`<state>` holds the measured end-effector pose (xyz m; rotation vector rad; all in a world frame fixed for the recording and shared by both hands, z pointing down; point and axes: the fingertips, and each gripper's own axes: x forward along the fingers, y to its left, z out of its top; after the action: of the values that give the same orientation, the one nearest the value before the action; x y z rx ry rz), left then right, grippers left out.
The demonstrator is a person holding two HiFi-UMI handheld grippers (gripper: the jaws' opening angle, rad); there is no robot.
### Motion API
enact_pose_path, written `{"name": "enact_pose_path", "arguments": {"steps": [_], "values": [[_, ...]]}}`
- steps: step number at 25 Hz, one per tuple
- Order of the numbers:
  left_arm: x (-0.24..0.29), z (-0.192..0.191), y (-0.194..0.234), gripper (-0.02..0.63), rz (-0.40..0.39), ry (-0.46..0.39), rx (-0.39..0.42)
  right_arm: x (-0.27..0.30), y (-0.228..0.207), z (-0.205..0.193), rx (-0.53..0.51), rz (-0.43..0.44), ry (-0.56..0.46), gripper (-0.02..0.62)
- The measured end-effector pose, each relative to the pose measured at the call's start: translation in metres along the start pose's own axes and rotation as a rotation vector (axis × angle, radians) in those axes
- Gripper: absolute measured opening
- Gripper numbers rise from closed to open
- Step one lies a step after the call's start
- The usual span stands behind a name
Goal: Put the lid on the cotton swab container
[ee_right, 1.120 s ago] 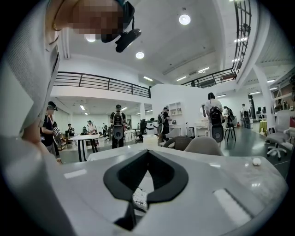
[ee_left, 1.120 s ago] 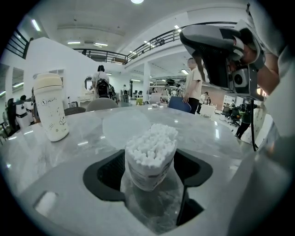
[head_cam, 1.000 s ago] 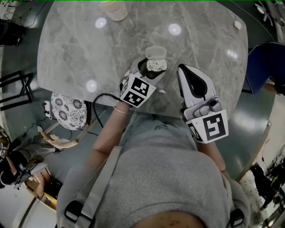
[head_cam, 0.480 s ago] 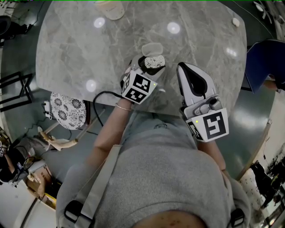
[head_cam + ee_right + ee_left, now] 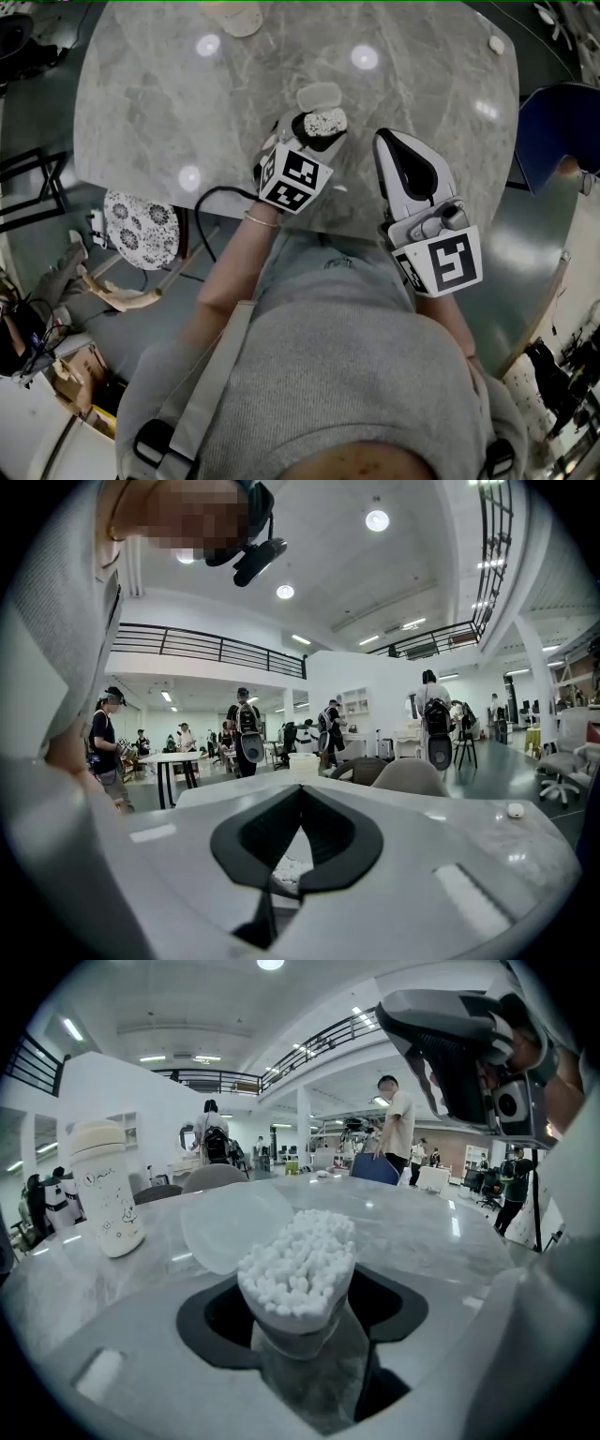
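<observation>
The clear cotton swab container (image 5: 325,121), packed with white swabs and without a lid, stands near the table's front edge. My left gripper (image 5: 312,132) has it between its jaws, which have just been closing and now meet its sides. In the left gripper view the container (image 5: 300,1269) fills the gap of that gripper (image 5: 300,1321). The translucent lid (image 5: 319,95) lies flat on the table just beyond it, and shows behind the swabs as the lid (image 5: 230,1227). My right gripper (image 5: 391,142) hovers to the right, shut and holding nothing; its jaws (image 5: 298,832) are together.
The marble table (image 5: 141,103) carries a pale cup (image 5: 239,14) at its far edge, seen as the cup (image 5: 103,1190) on the left, and a small white object (image 5: 496,44) at far right. A patterned stool (image 5: 139,230) and a blue chair (image 5: 558,122) stand beside the table.
The left gripper's jaws have narrowed around the container. The head view has shifted slightly, so container and lid sit a little higher in it. The right gripper has not moved.
</observation>
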<state>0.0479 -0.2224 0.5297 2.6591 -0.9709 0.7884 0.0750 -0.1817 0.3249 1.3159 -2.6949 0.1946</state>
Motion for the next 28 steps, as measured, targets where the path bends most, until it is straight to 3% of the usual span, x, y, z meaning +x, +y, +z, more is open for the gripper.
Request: {"name": "enact_pose_path", "arguments": {"steps": [13, 28], "values": [[-0.011, 0.007, -0.001, 0.273, -0.009, -0.035, 0.010, -0.006, 0.005, 0.000, -0.006, -0.004, -0.005, 0.002], [-0.051, 0.021, -0.025, 0.269, -0.116, -0.017, 0.030, -0.013, 0.019, 0.010, -0.035, 0.023, -0.030, 0.002]]}}
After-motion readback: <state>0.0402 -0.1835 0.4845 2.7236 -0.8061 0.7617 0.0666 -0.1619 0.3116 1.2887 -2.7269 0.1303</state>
